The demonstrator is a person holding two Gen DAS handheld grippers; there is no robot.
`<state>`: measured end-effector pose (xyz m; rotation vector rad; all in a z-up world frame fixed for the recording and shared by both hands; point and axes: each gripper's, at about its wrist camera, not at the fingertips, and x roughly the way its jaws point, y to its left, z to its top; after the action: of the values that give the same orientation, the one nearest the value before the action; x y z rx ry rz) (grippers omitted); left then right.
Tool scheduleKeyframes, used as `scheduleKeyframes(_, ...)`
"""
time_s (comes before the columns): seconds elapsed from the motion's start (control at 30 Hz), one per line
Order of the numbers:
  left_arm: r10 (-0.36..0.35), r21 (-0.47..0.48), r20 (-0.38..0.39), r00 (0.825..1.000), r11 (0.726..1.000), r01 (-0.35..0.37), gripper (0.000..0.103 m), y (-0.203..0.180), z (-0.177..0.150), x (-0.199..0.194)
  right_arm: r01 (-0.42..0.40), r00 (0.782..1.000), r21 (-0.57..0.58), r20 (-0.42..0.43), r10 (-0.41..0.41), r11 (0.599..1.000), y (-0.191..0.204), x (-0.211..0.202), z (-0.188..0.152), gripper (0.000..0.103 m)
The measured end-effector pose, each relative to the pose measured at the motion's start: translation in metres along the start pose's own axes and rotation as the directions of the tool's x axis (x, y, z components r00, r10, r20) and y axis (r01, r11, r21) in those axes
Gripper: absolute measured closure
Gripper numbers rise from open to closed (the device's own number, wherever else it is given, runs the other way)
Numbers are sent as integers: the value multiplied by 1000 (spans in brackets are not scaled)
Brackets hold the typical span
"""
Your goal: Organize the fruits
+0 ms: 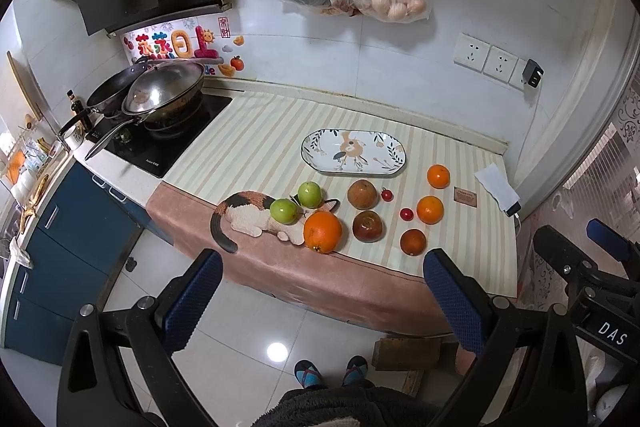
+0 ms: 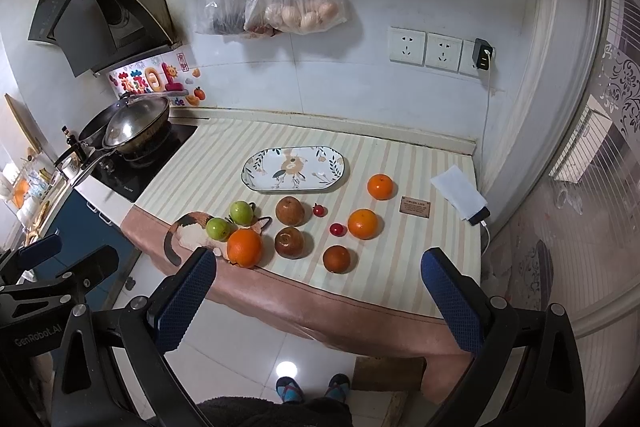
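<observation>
Glazed white ceramic forms the oval plate (image 1: 353,151), painted with leaves and a flower; it lies flat on the striped cloth of the worktop (image 1: 256,131), its long axis running left to right, and it holds nothing. Fruit lies scattered on the cloth in front of it: two smooth green apples (image 1: 297,202) touching on a cat-shaped mat (image 1: 244,217), a large dimpled orange (image 1: 322,231) just beside them, two russet brown pears (image 1: 365,209) one behind the other, two small red cherry tomatoes (image 1: 396,203), and three smaller oranges (image 1: 432,201) to the right. Both the left gripper (image 1: 322,301) and the right gripper (image 2: 318,297) hover short of the worktop edge, jaws spread wide, their blue textured pads grasping nothing.
</observation>
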<state>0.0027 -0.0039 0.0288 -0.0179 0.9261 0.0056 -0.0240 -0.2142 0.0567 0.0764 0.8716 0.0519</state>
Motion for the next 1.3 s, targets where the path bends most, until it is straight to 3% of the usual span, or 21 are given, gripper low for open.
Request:
scheduleKeyframes(0.27, 3, -5, 2, 1000, 1000, -3, 0, 5, 0, 3, -20, 1000, 39, -3, 20, 999, 2, 6, 3, 0)
scheduleKeyframes(0.37, 39, -10, 19, 999, 999, -39, 0, 16, 6, 13, -27, 1000, 81, -12, 28, 996, 1, 19, 1, 0)
scheduleKeyframes(0.53, 90, -13, -3, 996, 996, -90, 0, 42, 15, 54, -4, 999, 147, -52, 12, 989, 4, 53, -3, 0)
scheduleKeyframes(0.73, 95, 14, -129, 987, 995, -94, 0, 59, 20, 127, 33, 992, 209, -123, -7, 977, -5, 105, -12, 0)
scheduleKeyframes(0.87, 66, 13, -256, 964, 998, -65, 0, 58, 21, 181, 40, 982, 211, -191, 1, 977, -10, 146, -14, 0)
scheduleKeyframes(0.97, 43, 9, -344, 938, 999, -43, 0, 52, 20, 225, 46, 971, 208, -241, 6, 977, -13, 184, -15, 0)
scheduleKeyframes(1.13, 19, 9, -479, 878, 1000, -17, 0, 34, 17, 301, 1, 944, 178, -324, 57, 984, -14, 254, -11, 0)
scheduleKeyframes(1.3, 44, 105, -583, 811, 994, 22, 0, 9, 10, 369, -34, 902, 144, -421, 93, 989, -12, 320, -9, 0)
